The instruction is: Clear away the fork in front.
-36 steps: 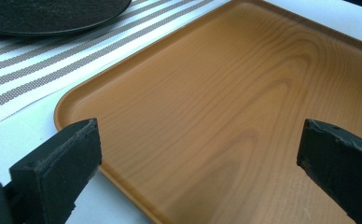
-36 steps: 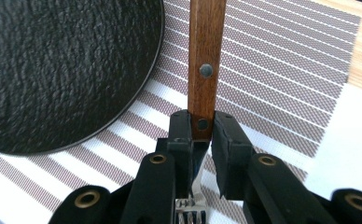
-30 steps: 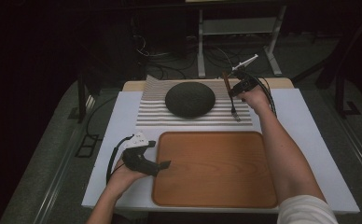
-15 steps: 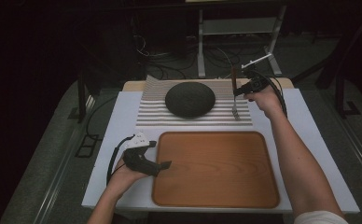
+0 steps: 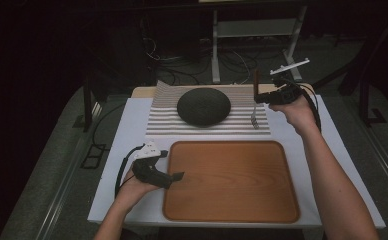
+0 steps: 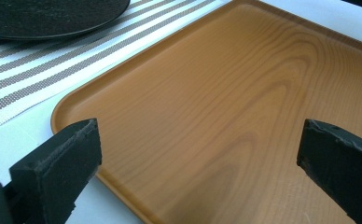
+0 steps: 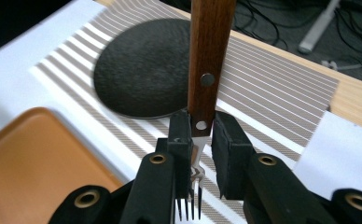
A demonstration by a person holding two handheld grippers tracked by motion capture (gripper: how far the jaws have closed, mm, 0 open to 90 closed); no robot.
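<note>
Rising since a moment ago, the right tool (image 5: 267, 96) now holds the fork (image 5: 255, 102) off the striped mat (image 5: 162, 107), jaws clamped on its wooden handle. The fork hangs upright, handle up, tines down, right of the dark plate (image 5: 203, 106). The left tool (image 5: 174, 176) stays wide open and empty over the wooden tray (image 5: 262, 205) on the bench (image 5: 107, 190).

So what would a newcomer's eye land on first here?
The fork, hanging tines-down over the striped mat, pinched at the base of its wooden handle by the right tongs. Next, the dark round plate on that mat, then the wooden tray, with the left tongs open at its edge.
</note>
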